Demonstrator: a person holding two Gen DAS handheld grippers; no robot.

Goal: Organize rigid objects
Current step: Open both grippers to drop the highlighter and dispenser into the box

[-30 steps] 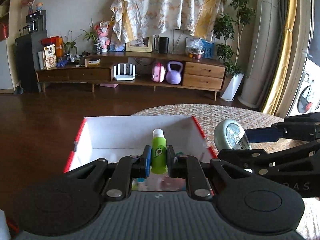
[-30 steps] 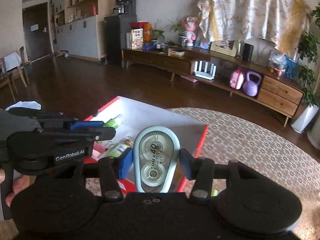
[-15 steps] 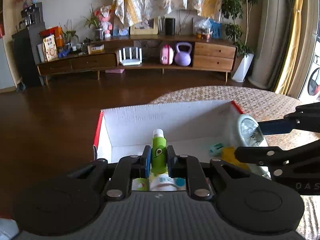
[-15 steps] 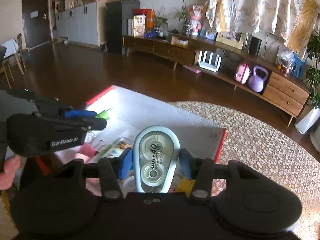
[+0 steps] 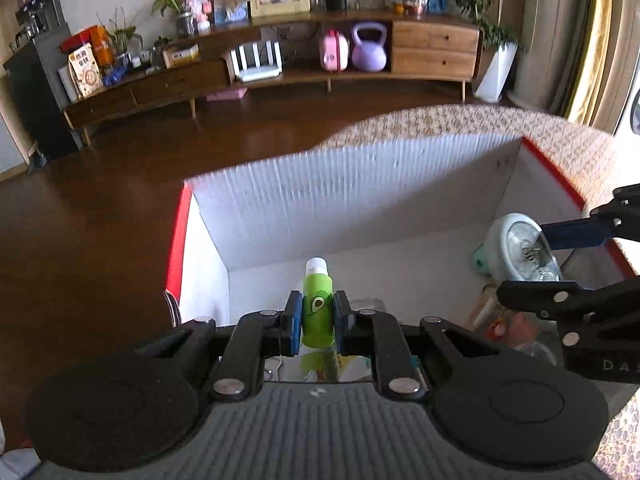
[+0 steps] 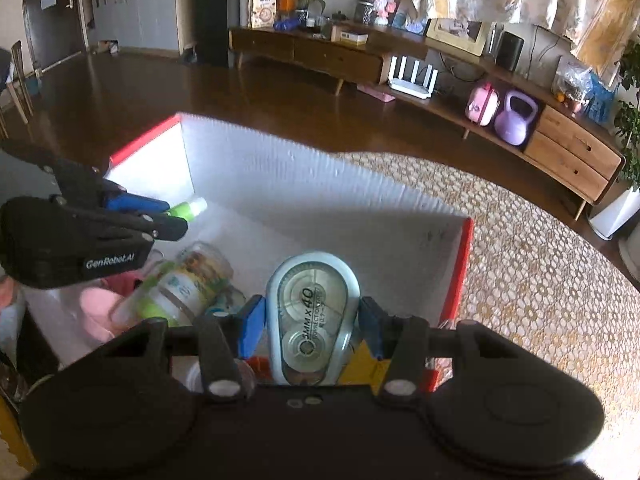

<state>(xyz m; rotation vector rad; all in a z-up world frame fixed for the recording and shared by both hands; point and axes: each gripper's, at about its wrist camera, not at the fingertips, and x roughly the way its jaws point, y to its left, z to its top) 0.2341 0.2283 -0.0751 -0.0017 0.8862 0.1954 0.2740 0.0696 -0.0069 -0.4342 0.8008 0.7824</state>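
**poster1:** Green plastic tube with a white cap and a little avocado print (image 5: 317, 309) is pinched between the blue pads of the left gripper (image 5: 317, 322). Long axis runs straight forward along the fingers, cap end pointing away, hanging over the inside of the white corrugated box with the red rim (image 5: 360, 200).

**poster2:** Yep, and the right gripper (image 6: 310, 326) is clamped on the pale blue oval correction-tape dispenser with the clear face (image 6: 313, 312), rounded end forward, long axis along the fingers too. It's also over the box, near the right wall.

**poster1:** Down in the box there's a clear glossy bottle with a green-and-white label (image 6: 182, 286) lying on its side, plus something soft and pink (image 6: 98, 306) next to it. Box sits on a woven, dotted round mat (image 6: 540, 280).
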